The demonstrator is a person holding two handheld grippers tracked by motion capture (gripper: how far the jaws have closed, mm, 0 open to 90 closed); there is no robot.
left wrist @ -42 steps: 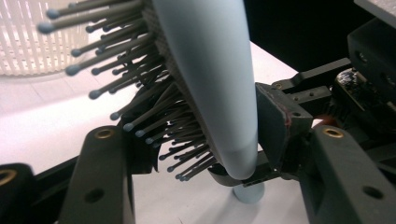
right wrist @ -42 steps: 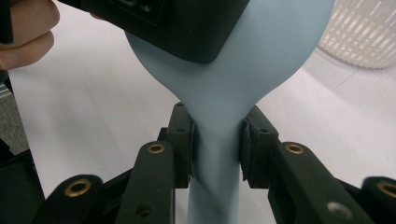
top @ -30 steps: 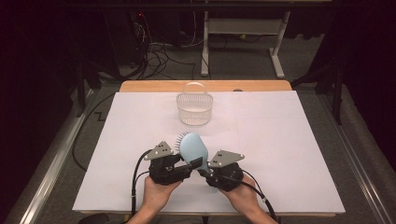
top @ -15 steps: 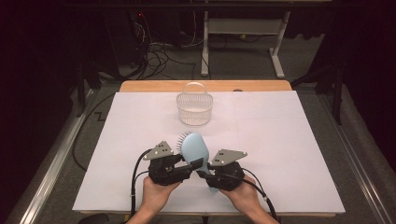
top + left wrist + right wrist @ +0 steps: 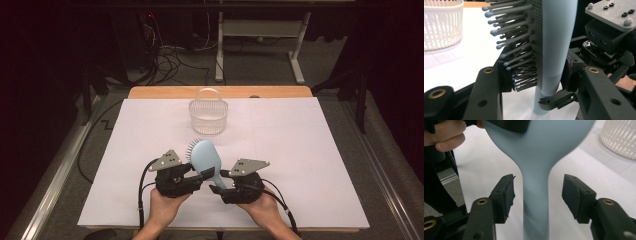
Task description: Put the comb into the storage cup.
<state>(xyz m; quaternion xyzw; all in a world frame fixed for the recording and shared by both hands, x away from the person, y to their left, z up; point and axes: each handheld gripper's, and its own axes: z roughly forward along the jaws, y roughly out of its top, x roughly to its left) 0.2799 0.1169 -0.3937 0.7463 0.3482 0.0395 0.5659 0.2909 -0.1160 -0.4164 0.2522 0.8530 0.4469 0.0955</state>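
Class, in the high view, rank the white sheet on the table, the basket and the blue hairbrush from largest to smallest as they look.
1. white sheet
2. basket and hairbrush: look about alike, so no ranking.

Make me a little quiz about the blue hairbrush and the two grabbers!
1. True or false: the right gripper is squeezing the hairbrush handle.
2. Which gripper clamps the brush head? A) left gripper B) right gripper
3. What stands beyond the brush on the table?

Key
1. False: its pads sit apart from the handle, having just opened.
2. A
3. A white basket.
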